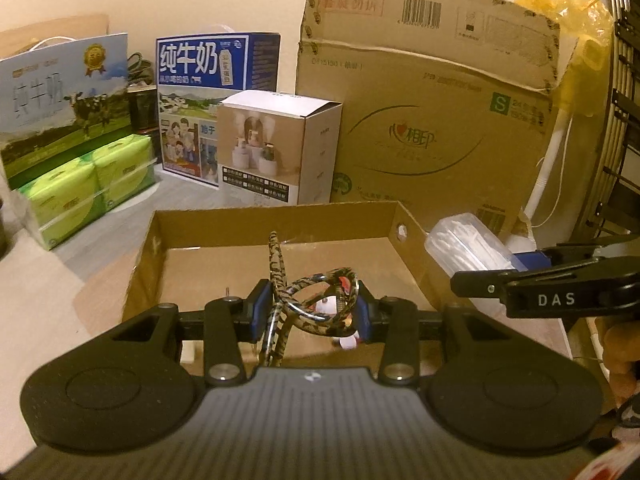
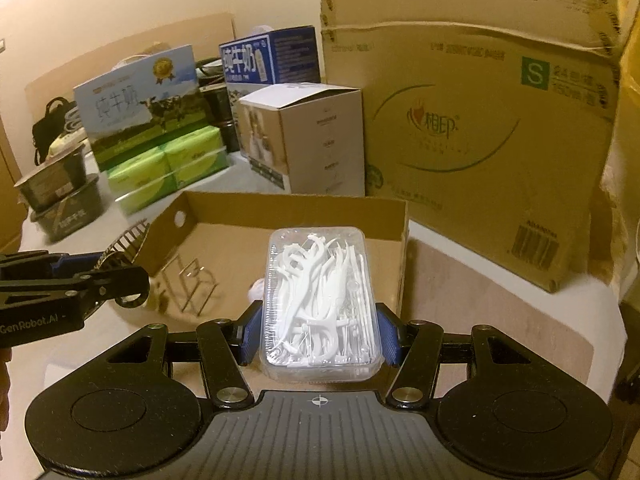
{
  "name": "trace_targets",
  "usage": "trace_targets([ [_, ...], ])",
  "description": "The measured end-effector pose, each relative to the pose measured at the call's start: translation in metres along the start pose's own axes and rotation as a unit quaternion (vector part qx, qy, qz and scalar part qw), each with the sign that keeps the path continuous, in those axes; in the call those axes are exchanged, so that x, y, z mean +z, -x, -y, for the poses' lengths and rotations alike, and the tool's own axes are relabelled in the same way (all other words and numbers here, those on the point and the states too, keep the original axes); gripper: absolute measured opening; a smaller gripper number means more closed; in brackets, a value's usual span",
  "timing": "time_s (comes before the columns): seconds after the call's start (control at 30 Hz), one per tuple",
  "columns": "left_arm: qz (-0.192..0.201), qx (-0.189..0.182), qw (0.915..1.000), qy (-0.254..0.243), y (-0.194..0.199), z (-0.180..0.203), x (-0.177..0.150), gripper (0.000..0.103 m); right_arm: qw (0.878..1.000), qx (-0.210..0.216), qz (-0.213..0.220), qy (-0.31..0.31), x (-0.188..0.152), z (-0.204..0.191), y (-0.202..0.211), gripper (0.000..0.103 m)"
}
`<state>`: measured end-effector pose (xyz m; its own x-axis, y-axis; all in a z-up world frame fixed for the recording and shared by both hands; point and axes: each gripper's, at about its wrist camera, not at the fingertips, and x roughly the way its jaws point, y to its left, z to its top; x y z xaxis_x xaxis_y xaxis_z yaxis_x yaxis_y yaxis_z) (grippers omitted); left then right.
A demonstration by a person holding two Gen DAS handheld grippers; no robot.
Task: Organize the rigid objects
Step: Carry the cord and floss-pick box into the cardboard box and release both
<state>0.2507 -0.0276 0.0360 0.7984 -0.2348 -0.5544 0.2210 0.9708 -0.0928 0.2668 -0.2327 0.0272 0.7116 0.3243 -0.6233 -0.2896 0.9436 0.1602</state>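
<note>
My left gripper (image 1: pixel 312 307) is shut on a tortoiseshell-patterned hair clip (image 1: pixel 316 296), held just over the near edge of a shallow open cardboard box (image 1: pixel 280 216). My right gripper (image 2: pixel 320 332) is shut on a clear plastic case of white floss picks (image 2: pixel 320 300), also above that cardboard box (image 2: pixel 304 206). In the left wrist view the right gripper (image 1: pixel 520 264) comes in from the right with the floss case (image 1: pixel 468 248). In the right wrist view the left gripper (image 2: pixel 80 270) shows at the left with the clip's comb teeth (image 2: pixel 124 242). A gold wire piece (image 2: pixel 192 284) lies inside the box.
A large brown carton (image 1: pixel 432 128) stands behind the box, with a white product box (image 1: pixel 280 144), a blue milk carton (image 1: pixel 208 76), a cow-print milk box (image 1: pixel 60 100) and green tissue packs (image 1: pixel 92 184) to its left. Black bowls (image 2: pixel 60 192) sit far left; a dark wire rack (image 1: pixel 624 120) stands at the right.
</note>
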Motion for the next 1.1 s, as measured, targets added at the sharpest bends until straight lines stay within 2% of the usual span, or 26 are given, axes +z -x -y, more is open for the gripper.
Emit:
trace_targets([
  [0.43,-0.031,-0.001,0.9994,-0.011,-0.068,-0.008,0.004,0.038,0.999,-0.005,-0.028,-0.020,0.009,0.027,-0.060,0.057],
  [0.47,-0.028,-0.001,0.9996,-0.011,-0.069,-0.008,0.004,0.040,0.999,-0.005,-0.030,-0.020,0.009,0.028,-0.062,0.057],
  [0.5,-0.024,0.000,0.9996,-0.012,-0.069,-0.008,0.005,0.047,0.999,-0.006,-0.031,-0.021,0.008,0.028,-0.064,0.057],
  [0.53,-0.021,0.003,0.9997,-0.014,-0.068,-0.008,0.005,0.048,0.999,-0.005,-0.033,-0.021,0.007,0.029,-0.066,0.057],
  [1.1,0.002,0.029,0.9994,0.019,-0.026,-0.034,0.001,0.048,1.000,-0.002,-0.024,-0.017,0.015,0.020,-0.063,0.057],
])
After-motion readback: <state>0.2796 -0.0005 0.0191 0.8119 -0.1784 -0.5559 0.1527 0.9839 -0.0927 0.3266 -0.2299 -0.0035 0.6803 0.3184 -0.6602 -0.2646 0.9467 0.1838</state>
